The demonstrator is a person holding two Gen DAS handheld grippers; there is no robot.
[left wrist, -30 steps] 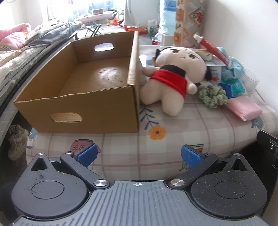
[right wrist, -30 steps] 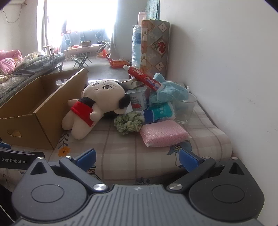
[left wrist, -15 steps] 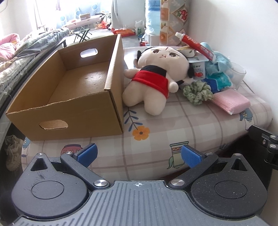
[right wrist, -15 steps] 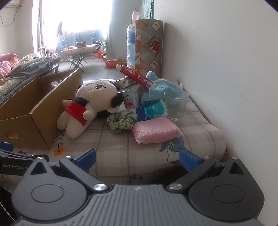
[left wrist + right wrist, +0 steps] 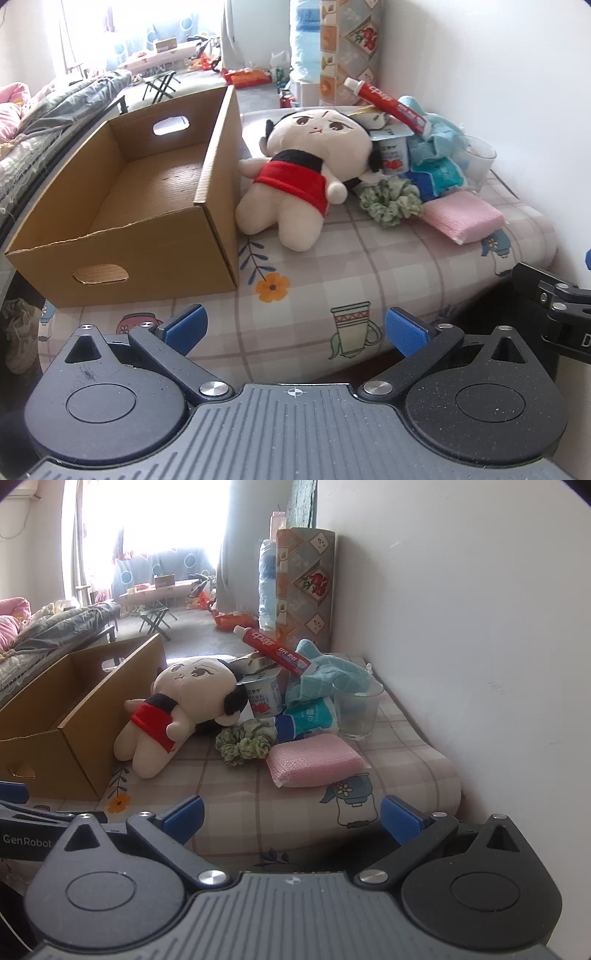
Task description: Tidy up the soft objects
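Note:
A cream plush doll in a red top lies on the patterned table cover, leaning against the right wall of an empty cardboard box. Right of the doll sit a green scrunchie, a pink sponge and a light blue cloth. My left gripper is open at the table's near edge, well short of the doll. My right gripper is open too, short of the sponge.
A yoghurt cup, a toothpaste tube, a blue packet and a clear glass crowd the pile by the white wall. A bed lies beyond the box at the left.
Both grippers have drawn back and shifted right, so the box, doll and pile look smaller and farther. Both stay open. Nothing on the table moved.

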